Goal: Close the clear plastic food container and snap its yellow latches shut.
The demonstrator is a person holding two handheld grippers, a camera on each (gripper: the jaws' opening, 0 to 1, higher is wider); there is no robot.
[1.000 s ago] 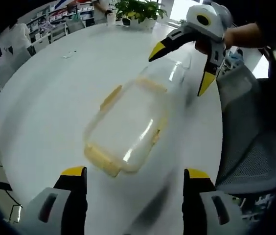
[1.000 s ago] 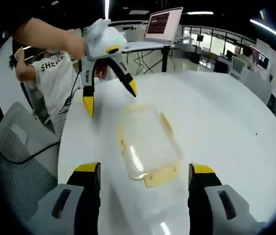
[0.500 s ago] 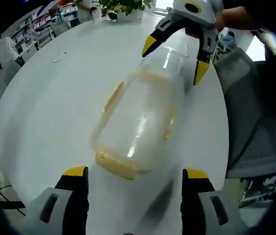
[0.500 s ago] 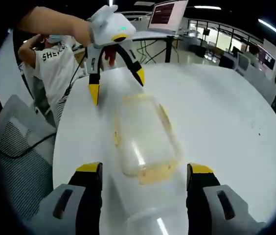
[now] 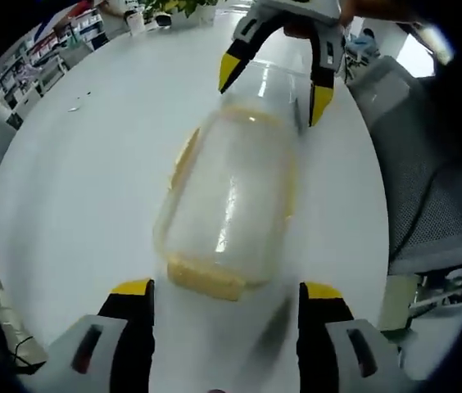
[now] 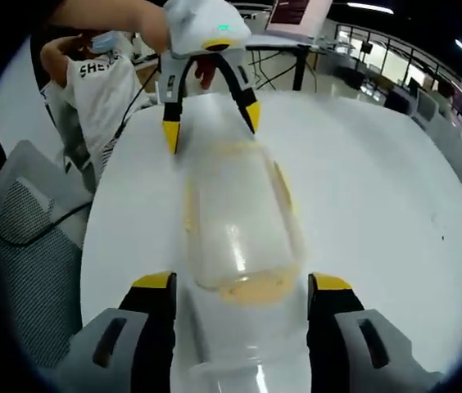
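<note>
Closer now than a second ago: both tongs flank the container's two ends.

Left gripper view: left tongs (image 5: 224,296) spread wide, holding nothing; clear container (image 5: 229,201) lies on the white bench (image 5: 75,164), lid on, yellow latch (image 5: 206,277) nearest; right tongs (image 5: 273,75) spread wide at far end.

Right gripper view: right tongs (image 6: 239,288) wide, empty; container (image 6: 236,217) between jaws; left tongs (image 6: 212,119) wide beyond; grey chair (image 6: 26,237) beside bench (image 6: 378,196).
</note>
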